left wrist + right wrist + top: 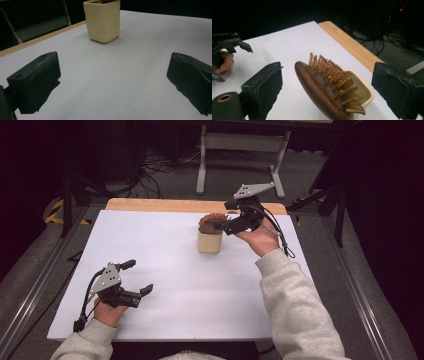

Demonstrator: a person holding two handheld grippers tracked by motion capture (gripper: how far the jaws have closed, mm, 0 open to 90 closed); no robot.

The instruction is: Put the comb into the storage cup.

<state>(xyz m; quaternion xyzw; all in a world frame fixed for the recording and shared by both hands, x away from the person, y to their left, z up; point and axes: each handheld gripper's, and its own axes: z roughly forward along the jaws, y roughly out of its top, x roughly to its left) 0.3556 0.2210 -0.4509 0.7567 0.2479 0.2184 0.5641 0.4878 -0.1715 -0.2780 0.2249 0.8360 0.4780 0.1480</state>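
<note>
The right tongs [325, 87] hang released around the wooden hairbrush [324, 87] standing in the cream cup [209, 241], seemingly poised to grip it, while the left tongs [137, 277] rest released on the bench [165, 260].

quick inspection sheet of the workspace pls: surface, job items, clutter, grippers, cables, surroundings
Surface: white board on a table with a wood edge at the far side; looks clean.
Job's things: cream square cup standing upright on the board; wooden brush with its head sticking out of the cup top, pegs showing.
Clutter: nothing seen.
Grippers: left gripper open, near the front left of the board, holding nothing. Right gripper open at the brush head, its jaws either side of it, not closed on it.
Cables: one trails from each gripper; a tangle of black cables on the floor beyond the table.
Surroundings: grey metal frame behind the table, dark room.
</note>
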